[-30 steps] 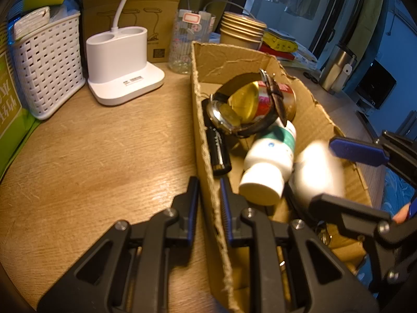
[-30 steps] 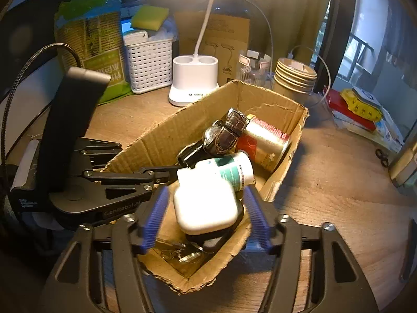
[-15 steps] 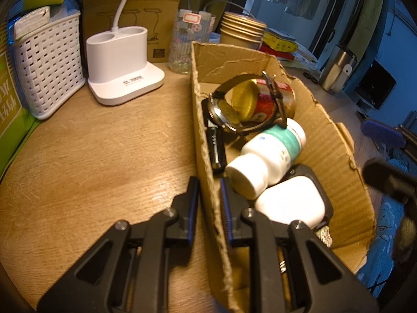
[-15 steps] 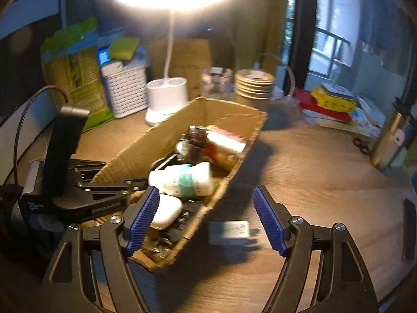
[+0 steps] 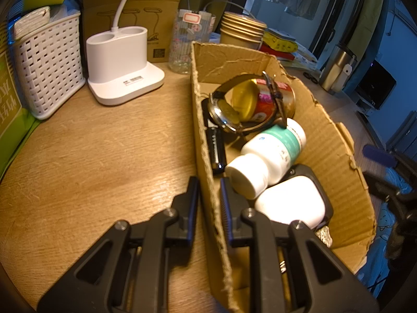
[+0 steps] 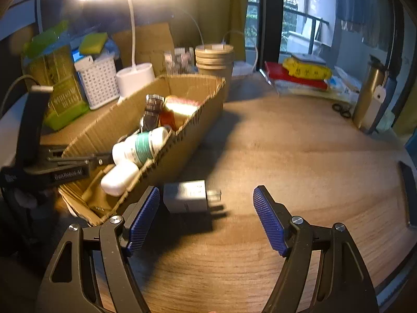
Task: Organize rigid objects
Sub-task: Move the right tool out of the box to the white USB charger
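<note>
My left gripper [image 5: 209,195] is shut on the near side wall of a torn cardboard box [image 5: 336,140]. Inside lie a white earbud case [image 5: 289,203], a white bottle with a green label [image 5: 271,154], a wristwatch [image 5: 226,114], a red and gold can [image 5: 271,99] and a black stick-like item [image 5: 216,148]. My right gripper [image 6: 206,191] is open outside the box, low over the wooden table. A grey plug charger [image 6: 186,195] lies on the table between its blue pads, close to the left one and untouched.
A white lamp base [image 5: 122,65], white basket [image 5: 47,65], clear jar [image 5: 190,41] and stacked gold-lidded cups [image 5: 242,31] line the back. A steel flask [image 6: 370,96], scissors [image 6: 341,110] and red and yellow packs [image 6: 299,75] sit far right. A dark flat device [image 6: 409,193] lies at the right edge.
My right gripper let go of the white case, which now lies in the box, and swung out to the right over the charger. The left gripper kept its hold.
</note>
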{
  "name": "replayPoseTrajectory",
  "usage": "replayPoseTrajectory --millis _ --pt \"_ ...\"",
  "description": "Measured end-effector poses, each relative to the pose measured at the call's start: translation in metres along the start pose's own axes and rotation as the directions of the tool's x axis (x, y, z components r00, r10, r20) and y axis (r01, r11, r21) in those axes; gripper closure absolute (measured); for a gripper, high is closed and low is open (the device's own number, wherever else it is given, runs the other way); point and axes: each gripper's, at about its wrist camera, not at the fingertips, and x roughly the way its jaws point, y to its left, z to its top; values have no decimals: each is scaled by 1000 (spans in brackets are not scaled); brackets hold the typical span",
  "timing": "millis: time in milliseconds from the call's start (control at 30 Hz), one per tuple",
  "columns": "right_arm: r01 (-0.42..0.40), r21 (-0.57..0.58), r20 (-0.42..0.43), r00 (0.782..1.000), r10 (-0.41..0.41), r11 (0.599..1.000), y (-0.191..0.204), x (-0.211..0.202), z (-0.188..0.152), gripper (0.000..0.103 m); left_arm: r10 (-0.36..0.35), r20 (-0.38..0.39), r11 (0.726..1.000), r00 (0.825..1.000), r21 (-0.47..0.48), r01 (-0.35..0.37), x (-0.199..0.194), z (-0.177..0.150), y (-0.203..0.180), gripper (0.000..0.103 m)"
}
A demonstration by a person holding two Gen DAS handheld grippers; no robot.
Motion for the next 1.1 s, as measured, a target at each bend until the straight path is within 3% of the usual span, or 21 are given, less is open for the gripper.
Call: replayPoseTrajectory --millis 867,1100 --pt "-145 54 -71 986 148 988 -9 39 -7 29 0 0 1000 1000 0 0 1 0 -1 84" --pt "-150 24 -85 985 151 988 -15 47 0 29 -1 0 1000 1000 0 1 1 0 -1 84"
